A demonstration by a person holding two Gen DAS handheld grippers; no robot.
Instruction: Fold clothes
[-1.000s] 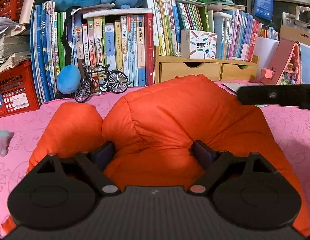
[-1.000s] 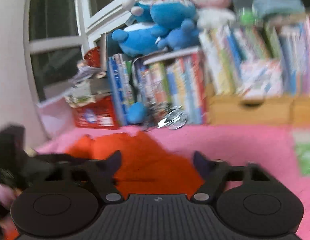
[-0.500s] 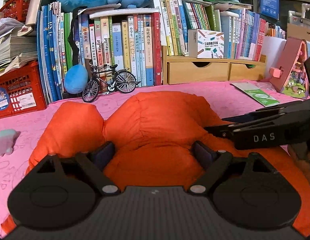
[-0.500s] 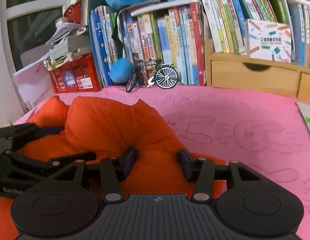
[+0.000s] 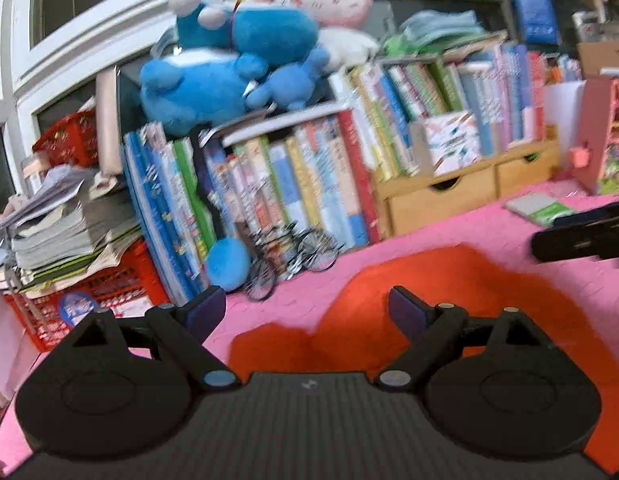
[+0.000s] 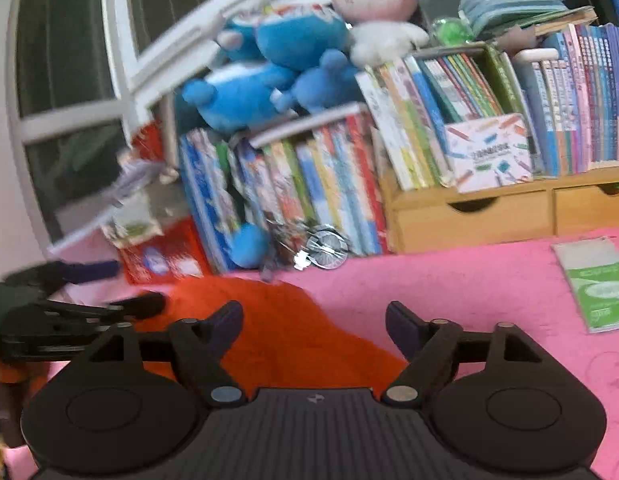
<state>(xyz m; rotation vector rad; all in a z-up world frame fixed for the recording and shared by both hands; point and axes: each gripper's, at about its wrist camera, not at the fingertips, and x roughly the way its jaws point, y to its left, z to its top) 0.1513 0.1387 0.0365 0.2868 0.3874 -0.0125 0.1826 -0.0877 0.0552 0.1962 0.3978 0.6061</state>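
A puffy orange garment (image 5: 469, 300) lies bunched on the pink mat (image 5: 449, 236). My left gripper (image 5: 305, 312) hovers above its left edge with the jaws wide and still opening; only mat and fabric show far below them, nothing gripped. My right gripper (image 6: 315, 320) hangs over the garment's (image 6: 277, 340) right part, its jaws opening, and the fabric lies below them, not pinched. Each gripper shows in the other's view: the right one (image 5: 581, 240) at the right edge, the left one (image 6: 69, 312) at the left edge. Both views are motion-blurred.
Behind the mat stand a long row of books (image 5: 301, 196), a wooden drawer box (image 5: 449, 200) and a small model bicycle (image 5: 289, 260). Blue plush toys (image 5: 229, 68) sit on top. A red basket (image 5: 89, 296) is at the left, a green booklet (image 6: 597, 284) at the right.
Both grippers have lifted off the orange garment and the views have tipped upward. The right jaws, half a second ago pinched on a fold, have spread and let it go.
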